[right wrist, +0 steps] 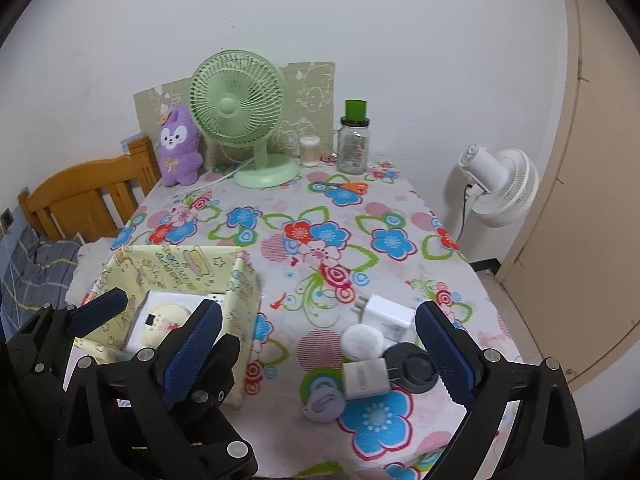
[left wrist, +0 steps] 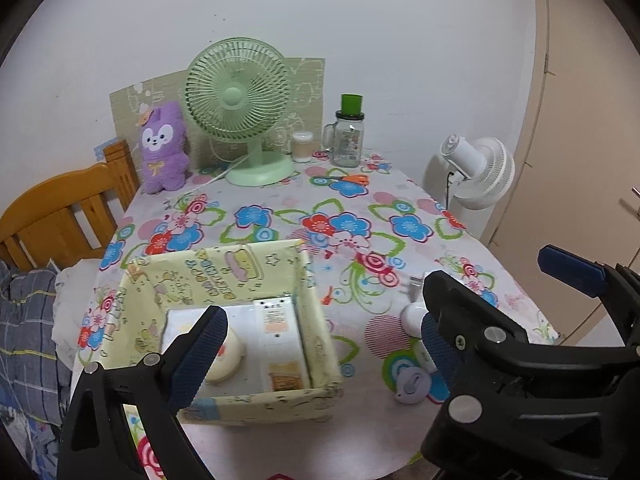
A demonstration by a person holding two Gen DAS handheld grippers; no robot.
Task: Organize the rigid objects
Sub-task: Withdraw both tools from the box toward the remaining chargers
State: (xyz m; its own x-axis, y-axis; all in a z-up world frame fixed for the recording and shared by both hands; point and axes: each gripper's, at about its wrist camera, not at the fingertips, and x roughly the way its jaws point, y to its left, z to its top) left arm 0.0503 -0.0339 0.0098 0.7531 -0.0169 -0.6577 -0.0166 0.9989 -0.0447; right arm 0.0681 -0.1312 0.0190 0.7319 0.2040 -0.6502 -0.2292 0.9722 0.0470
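On the flowered tablecloth (right wrist: 320, 216), at nine o'clock, the yellow storage box (left wrist: 240, 272) holds a cream round jar (left wrist: 228, 356) between the left gripper's (left wrist: 320, 336) spread, empty fingers. At five o'clock, white chargers (right wrist: 386, 312), a black disc (right wrist: 416, 368) and a lilac cap (right wrist: 324, 402) lie between the right gripper's (right wrist: 316, 348) wide-open, empty fingers.

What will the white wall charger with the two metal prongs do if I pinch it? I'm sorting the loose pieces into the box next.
The white wall charger looks like a hard plastic block, so probably stiff, not floppy. Its smooth, glossy faces may slip between the pads. Lying flat on the tablecloth, it should slide rather than roll, and likely nudge the round white puck touching it.
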